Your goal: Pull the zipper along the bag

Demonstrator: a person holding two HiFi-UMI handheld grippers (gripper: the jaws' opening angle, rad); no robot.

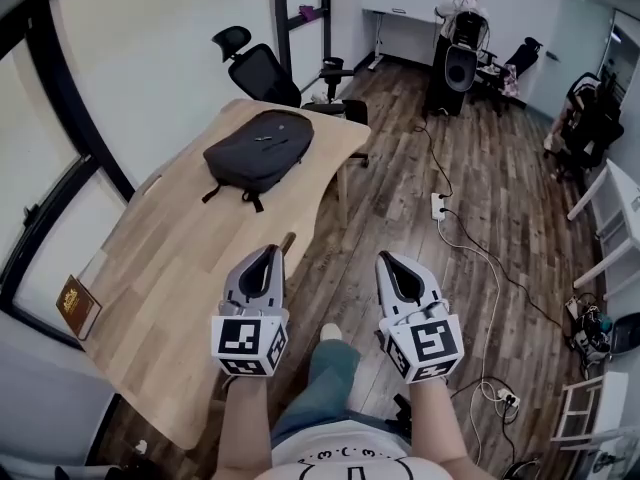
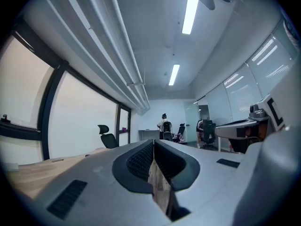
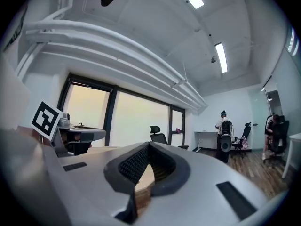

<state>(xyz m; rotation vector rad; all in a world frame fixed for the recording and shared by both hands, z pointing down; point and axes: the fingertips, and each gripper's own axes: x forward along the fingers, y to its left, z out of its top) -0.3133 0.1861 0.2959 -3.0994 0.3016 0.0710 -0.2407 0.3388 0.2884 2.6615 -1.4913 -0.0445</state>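
Observation:
A dark grey backpack (image 1: 260, 148) lies flat on the far part of the light wooden table (image 1: 180, 258); its zipper is too small to make out. My left gripper (image 1: 272, 253) hovers by the table's near right edge, well short of the bag, jaws shut with nothing between them. Off the table's edge, over the wooden floor, my right gripper (image 1: 385, 260) is shut and empty too. In the left gripper view the tips (image 2: 154, 142) meet, pointing level across the room. The right gripper view shows its tips (image 3: 148, 145) closed, with the tabletop (image 3: 141, 180) beyond.
A small brown box (image 1: 77, 303) sits at the table's left edge. A black office chair (image 1: 262, 70) stands behind the table. Cables and a power strip (image 1: 437, 205) lie on the floor at right. A person (image 1: 462, 28) stands at a far desk; white shelving (image 1: 612, 223) lines the right.

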